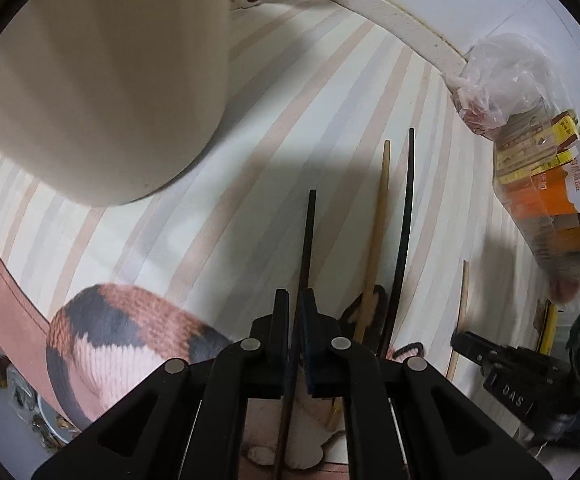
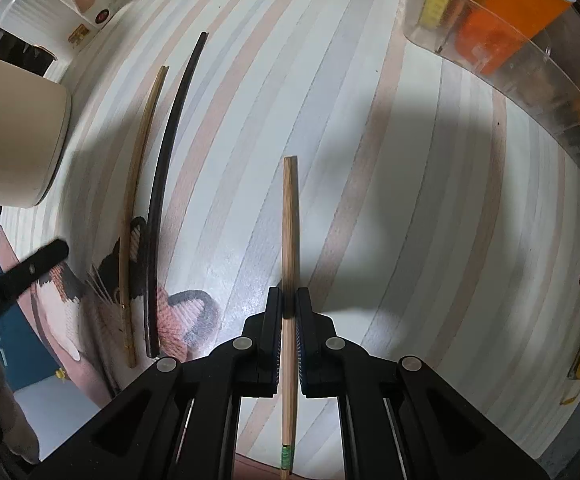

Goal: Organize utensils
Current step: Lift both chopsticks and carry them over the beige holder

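Left gripper [image 1: 297, 312] clamps a black chopstick [image 1: 307, 248]; only the right view shows right gripper [image 2: 288, 304] clamping a wooden chopstick [image 2: 290, 232].

A surface [image 2: 389, 200] striped in white, grey and pink is seen, lit from above. A cream wall [image 1: 393, 12] is set behind it.

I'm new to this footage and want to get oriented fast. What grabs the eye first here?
Each pair of tongs grips a chopstick: the left tongs a black chopstick, the right tongs a wooden chopstick. Two more, one wooden and one black, lie side by side on the striped tablecloth.
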`<state>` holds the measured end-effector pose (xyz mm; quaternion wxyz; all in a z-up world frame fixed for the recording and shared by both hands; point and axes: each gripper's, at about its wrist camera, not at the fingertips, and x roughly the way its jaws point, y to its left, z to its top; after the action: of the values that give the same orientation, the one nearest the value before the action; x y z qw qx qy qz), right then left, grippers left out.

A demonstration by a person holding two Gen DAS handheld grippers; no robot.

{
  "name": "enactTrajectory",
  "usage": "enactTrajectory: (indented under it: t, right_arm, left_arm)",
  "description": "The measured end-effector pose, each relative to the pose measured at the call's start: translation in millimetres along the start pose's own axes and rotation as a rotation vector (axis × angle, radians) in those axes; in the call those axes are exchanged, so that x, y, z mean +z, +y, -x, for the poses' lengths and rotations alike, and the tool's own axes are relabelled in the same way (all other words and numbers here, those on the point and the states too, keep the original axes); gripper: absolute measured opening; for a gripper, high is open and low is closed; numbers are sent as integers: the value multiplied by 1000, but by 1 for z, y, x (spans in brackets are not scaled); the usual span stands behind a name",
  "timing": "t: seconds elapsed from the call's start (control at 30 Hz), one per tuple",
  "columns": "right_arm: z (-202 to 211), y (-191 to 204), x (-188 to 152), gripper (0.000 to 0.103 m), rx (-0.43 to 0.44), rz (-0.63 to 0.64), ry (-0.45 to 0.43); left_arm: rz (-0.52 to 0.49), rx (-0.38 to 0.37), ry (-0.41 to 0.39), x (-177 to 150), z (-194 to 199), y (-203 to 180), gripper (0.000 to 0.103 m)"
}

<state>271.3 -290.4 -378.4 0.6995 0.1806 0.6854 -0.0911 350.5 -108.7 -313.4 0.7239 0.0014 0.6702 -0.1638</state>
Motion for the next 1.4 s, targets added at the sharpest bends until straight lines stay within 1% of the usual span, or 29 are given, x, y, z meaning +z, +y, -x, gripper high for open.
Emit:
enactTrajectory:
  t: [0.07,0.13,0.2,0.23,0.3,0.37,0.43,0.47,0.53,0.6,0.67,0.77,0.87,1.1,1.17,1.2,1.3,1.4]
  right_arm:
    - [0,-4,1,7,-1,-9,3]
    - [-4,-8,4,7,6,-18,10]
    - [-6,-12,7,7,16,-38,14]
    - [-7,-14,8,7,18,-41,14]
    - [-7,-14,10,7,10,-39,13]
    - [-9,-12,10,7,-10,-28,11]
    - [-11,-5,9,7,-52,-8,6]
    - [-11,-2,10,7,-71,-1,3]
    - [-11,3,10,7,-103,3,-9]
    - [-11,1,10,7,-99,-16,-22]
    - [-8,-5,7,6,-65,-51,-34]
    - [7,-11,0,6,-44,-63,-82]
    - [31,-12,-6,6,-30,-52,-154]
    - [93,4,-17,6,7,-35,-327]
    - [106,9,-12,6,23,-32,-373]
    - [112,13,-15,6,27,-31,-393]
    - [130,22,-11,6,30,-28,-455]
    - [146,30,-8,6,33,-29,-513]
  left_arm:
    - [-14,0,18,3,-8,0,5]
    - [-26,11,65,0,-31,-4,5]
    - [-40,23,92,-1,-39,-4,6]
    - [-58,32,75,0,-38,-8,10]
    - [-109,69,68,0,-40,-18,10]
    - [-138,105,55,-1,-41,-24,10]
    - [-169,148,42,1,-44,-32,4]
    - [-178,165,37,1,-45,-34,3]
    - [-179,177,27,1,-47,-38,3]
    - [-173,197,9,0,-44,-37,3]
    - [-172,196,-36,-5,-28,-39,3]
    - [-185,175,-106,-13,3,-40,3]
    - [-203,140,-163,-21,38,-37,3]
    - [-207,95,-290,-34,108,-34,2]
    - [-214,102,-334,-34,121,-39,2]
    - [-214,103,-343,-30,120,-40,2]
    - [-216,114,-387,-29,134,-40,2]
    - [-210,112,-412,-21,142,-42,2]
